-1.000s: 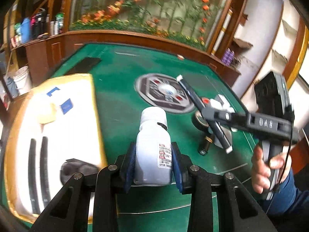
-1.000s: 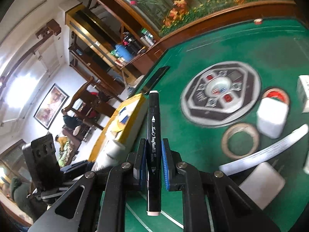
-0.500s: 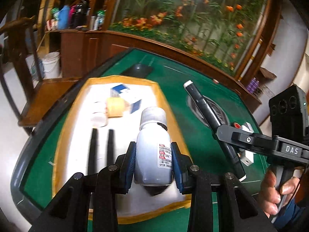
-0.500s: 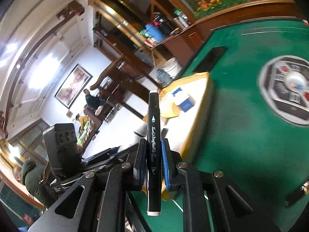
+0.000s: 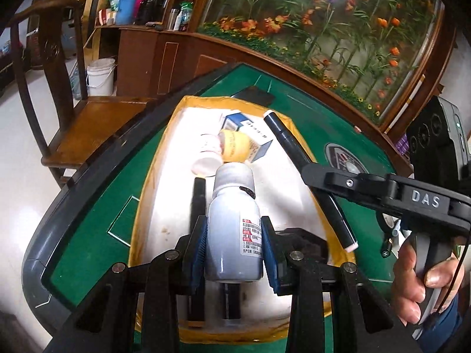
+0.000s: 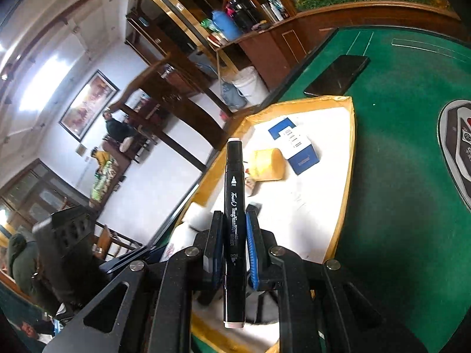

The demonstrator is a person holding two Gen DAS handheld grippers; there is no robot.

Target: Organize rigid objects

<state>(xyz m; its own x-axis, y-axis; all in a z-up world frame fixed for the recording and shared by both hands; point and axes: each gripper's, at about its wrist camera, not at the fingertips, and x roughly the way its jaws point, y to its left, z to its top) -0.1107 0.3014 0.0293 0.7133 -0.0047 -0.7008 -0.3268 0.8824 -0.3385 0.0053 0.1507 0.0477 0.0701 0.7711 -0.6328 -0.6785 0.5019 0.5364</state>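
Observation:
My left gripper (image 5: 234, 245) is shut on a white pill bottle (image 5: 234, 232), held above the white tray with a yellow rim (image 5: 153, 176). My right gripper (image 6: 234, 235) is shut on a black marker (image 6: 234, 220), also over the tray (image 6: 347, 158); that marker (image 5: 306, 170) shows at the right of the left wrist view. In the tray lie a blue and white box (image 5: 253, 132), a yellow tape roll (image 5: 235, 145), a small white bottle (image 5: 207, 158) and two black bars (image 5: 198, 197). The box (image 6: 297, 147) and yellow roll (image 6: 269, 164) also appear in the right wrist view.
The tray rests on a green felt table (image 5: 88, 229) with a dark raised edge. A black phone (image 6: 338, 76) lies beyond the tray. A round grey emblem (image 6: 459, 144) marks the table's middle. A wooden chair (image 5: 88, 123) and a white bucket (image 5: 100, 76) stand beside the table.
Both grippers have swung left from over the table's middle to above the tray, each still holding its object. The loose items near the emblem have left both views.

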